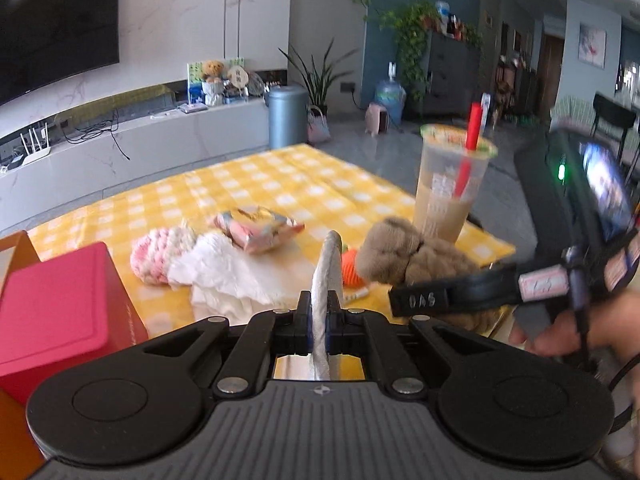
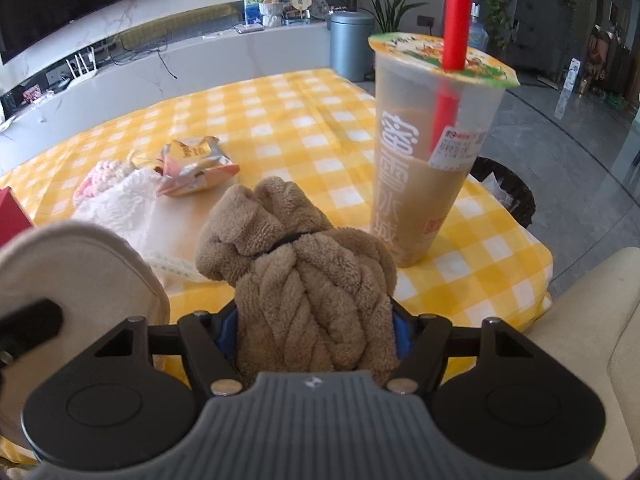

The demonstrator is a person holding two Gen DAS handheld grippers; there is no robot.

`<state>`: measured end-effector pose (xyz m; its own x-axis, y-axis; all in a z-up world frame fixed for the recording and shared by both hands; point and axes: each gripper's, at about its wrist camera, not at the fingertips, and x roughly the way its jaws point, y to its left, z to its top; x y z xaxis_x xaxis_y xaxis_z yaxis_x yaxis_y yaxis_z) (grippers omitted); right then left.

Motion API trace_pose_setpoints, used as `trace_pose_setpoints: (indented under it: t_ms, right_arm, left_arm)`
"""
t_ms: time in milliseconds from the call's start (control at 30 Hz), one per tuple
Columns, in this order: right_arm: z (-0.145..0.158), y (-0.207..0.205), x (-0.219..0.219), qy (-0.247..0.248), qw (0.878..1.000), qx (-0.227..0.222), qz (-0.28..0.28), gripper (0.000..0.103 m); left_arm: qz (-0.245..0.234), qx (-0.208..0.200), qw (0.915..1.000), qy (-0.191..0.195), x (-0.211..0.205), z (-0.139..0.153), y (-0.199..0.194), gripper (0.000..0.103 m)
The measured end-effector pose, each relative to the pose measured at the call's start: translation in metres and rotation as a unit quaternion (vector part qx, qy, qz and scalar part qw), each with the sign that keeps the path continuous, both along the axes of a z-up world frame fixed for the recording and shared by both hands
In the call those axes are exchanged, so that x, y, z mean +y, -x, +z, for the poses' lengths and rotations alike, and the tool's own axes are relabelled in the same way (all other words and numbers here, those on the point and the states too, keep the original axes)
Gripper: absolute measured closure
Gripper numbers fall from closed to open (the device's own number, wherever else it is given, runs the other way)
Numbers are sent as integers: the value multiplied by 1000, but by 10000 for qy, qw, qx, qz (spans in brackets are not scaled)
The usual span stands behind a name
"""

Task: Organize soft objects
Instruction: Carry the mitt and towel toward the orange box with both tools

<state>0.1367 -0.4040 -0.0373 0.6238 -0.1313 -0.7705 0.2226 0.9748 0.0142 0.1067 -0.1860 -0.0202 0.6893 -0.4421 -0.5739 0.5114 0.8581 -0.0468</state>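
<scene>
Far to the left of our left gripper (image 1: 319,330) sits a red box (image 1: 60,300), and ahead of it, a bit to the left, lie a pink knitted thing (image 1: 154,254), a white fluffy cloth (image 1: 224,268) and a shiny snack packet (image 1: 260,226) on the yellow checked tablecloth (image 1: 280,176). Our left gripper is pressed together on a thin grey flat pad (image 1: 326,280), which stands up on its edge between the fingers. Just past the pad peeks a small orange toy (image 1: 351,266). To the right of it our right gripper (image 2: 316,332) holds a brown fuzzy twisted towel (image 2: 312,280), with its fingers spread wide around the fat bundle and the blue pads touching both sides. The tall milk tea cup (image 2: 432,152) with the red straw (image 2: 454,28) stands just ahead and to the right of the towel, very near it. We think that is the big risk: if we swing the towel or the right gripper that way, we may knock the cup over and spill on the soft things. The thin pad could also slip out, since only a small bit of it is pinched. We cannot see the pad's lower end, or where the soft things should go. The orange toy is mostly hidden, and the left view is blurry.
</scene>
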Motion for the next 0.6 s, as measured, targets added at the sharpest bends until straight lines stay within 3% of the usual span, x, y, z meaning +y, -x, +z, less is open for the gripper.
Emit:
trace_pose_setpoints:
  t_ms: [267, 433, 600]
  right_arm:
    - [16, 9, 6, -57, 9991, -403, 91, 35]
    - [46, 27, 10, 24, 9921, -1253, 15, 35]
    - [67, 38, 15, -461, 9822, -1815, 123, 35]
  left_arm:
    - [325, -136, 9986, 397, 23, 41, 7, 97]
    - [670, -247, 9962, 498, 47, 76, 12, 97]
    - [1004, -596, 9919, 508, 82, 109, 28, 97]
